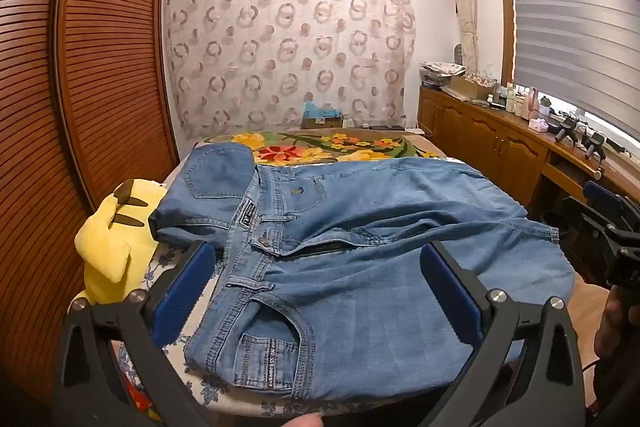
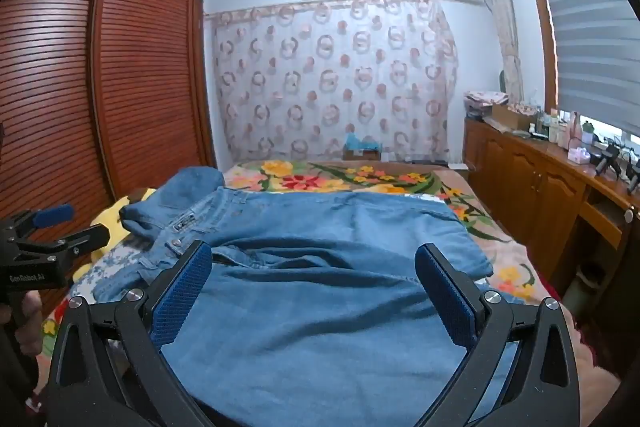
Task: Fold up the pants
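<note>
I am holding both grippers wide apart, empty — left gripper (image 1: 316,291), right gripper (image 2: 314,293) — rumpled denim pants (image 1: 360,267) lying at frame centre between ribbed blue pads (image 1: 184,291).

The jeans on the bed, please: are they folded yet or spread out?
Spread out: the jeans lie flat and rumpled across the bed, waistband and fly showing, one part flipped over.

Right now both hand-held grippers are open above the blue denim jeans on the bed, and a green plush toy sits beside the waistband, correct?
Not quite: the plush toy is yellow, not green, as the left wrist view shows. The rest holds: the left hand-held gripper and right hand-held gripper are both open above the blue denim jeans on the bed.
</note>
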